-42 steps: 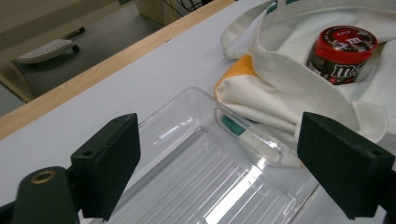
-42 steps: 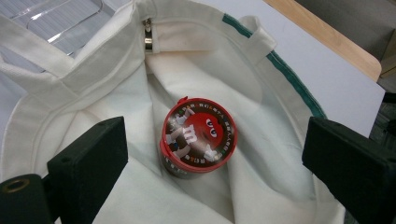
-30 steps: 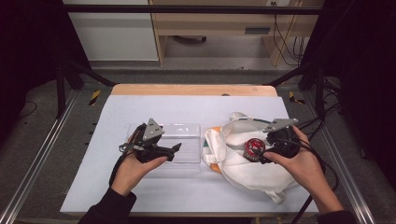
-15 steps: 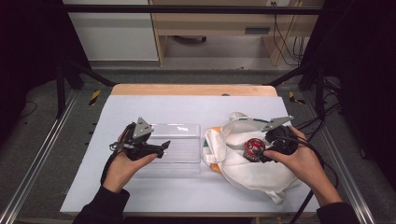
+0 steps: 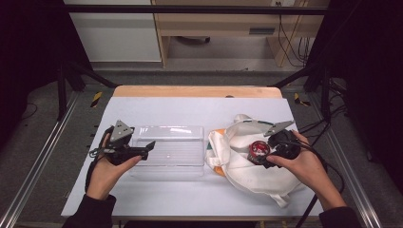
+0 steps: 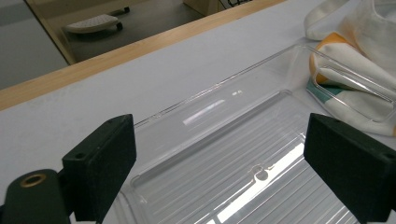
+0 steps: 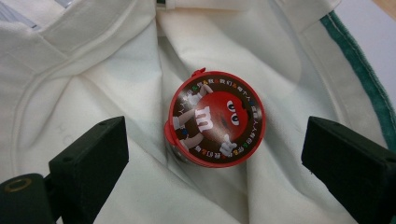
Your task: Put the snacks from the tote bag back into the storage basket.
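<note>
A round container with a red cartoon-printed lid [image 7: 215,119] lies in a fold of a white cloth bag [image 7: 93,84]. My right gripper [image 7: 217,163] stands open around it, both jaws well clear of its sides. From above, the container [image 5: 260,149] rests on the bag [image 5: 247,173] right of centre, with the right gripper [image 5: 262,156] just to its right. My left gripper [image 5: 146,151] is open at the left end of a clear plastic tray [image 5: 171,147]. In the left gripper view the empty ribbed tray [image 6: 224,140] lies under the left gripper [image 6: 224,163].
The bag's orange and green trimmed edge [image 6: 327,79] touches the tray's right end. A wooden strip [image 5: 195,91] borders the far side of the white table [image 5: 190,111]. Metal frame rails [image 5: 43,156] run along both sides, and cables [image 5: 328,161] trail off to the right.
My left gripper has drawn back leftward, from over the tray to its left end. The right gripper has stayed around the container on the bag.
</note>
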Tool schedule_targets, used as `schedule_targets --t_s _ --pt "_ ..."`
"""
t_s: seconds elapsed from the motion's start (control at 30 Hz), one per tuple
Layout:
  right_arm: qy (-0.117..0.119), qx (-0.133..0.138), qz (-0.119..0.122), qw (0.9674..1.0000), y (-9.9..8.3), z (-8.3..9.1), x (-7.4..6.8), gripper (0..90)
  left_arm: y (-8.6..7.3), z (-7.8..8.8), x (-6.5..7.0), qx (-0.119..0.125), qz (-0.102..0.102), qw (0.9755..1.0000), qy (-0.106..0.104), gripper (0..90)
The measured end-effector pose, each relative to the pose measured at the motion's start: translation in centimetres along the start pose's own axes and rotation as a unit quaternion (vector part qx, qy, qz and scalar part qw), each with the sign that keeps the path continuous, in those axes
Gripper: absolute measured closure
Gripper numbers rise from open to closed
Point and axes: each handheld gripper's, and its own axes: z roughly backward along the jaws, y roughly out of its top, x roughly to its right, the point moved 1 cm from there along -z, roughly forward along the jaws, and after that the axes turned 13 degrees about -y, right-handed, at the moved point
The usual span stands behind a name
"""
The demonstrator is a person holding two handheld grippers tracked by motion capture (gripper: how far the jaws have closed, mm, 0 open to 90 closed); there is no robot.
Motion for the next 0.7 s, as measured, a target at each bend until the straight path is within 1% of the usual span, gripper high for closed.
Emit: schedule_targets --t_s 0.03,0.07,0.1,0.17,0.23,0.27,0.33,0.47,0.6,0.67,0.7 --pt "0.0 0.0 0.0 1.0 0.0 0.0 0.0 7.9 0.0 0.0 0.0 0.0 0.0 1.0 0.0 9.3" --pt "0.005 -0.003 0.0 1.0 0.1 -0.3 0.1 7.7 -0.2 0.4 -0.4 0.007 0.005 1.0 0.003 9.2" --pt "0.007 -0.004 0.0 1.0 0.1 -0.4 0.1 7.7 -0.2 0.4 -0.4 0.007 0.005 1.0 0.003 9.1" --pt "0.006 -0.006 0.0 1.0 0.2 -0.6 0.0 7.5 -0.5 0.8 -1.1 0.02 0.012 0.9997 0.005 8.9" --pt "0.007 -0.008 0.003 0.9999 0.2 -0.7 0.0 7.5 -0.6 0.9 -1.4 0.022 0.015 0.9996 0.005 8.4" --pt "0.007 -0.011 0.007 0.9999 0.2 -0.9 -0.2 7.5 -0.7 1.2 -1.7 0.032 0.02 0.9993 0.008 8.3" --pt "0.008 -0.014 0.011 0.9998 0.2 -0.9 -0.2 7.6 -0.8 1.4 -2.0 0.042 0.024 0.9988 0.011 8.2" --pt "0.011 -0.016 0.014 0.9997 0.1 -1.0 -0.3 8.1 -1.0 1.5 -2.3 0.046 0.025 0.9986 0.01 7.7" --pt "0.013 -0.017 0.015 0.9997 0.0 -1.1 -0.2 10.3 -1.2 1.6 -2.5 0.042 0.026 0.9987 0.009 7.5" --pt "0.019 -0.022 0.023 0.9993 0.0 -1.2 -0.1 12.7 -1.2 1.6 -2.6 0.041 0.025 0.9988 0.009 7.4" --pt "0.019 -0.024 0.025 0.9992 0.1 -1.2 -0.1 12.5 -1.2 1.7 -2.6 0.041 0.025 0.9988 0.01 7.4"
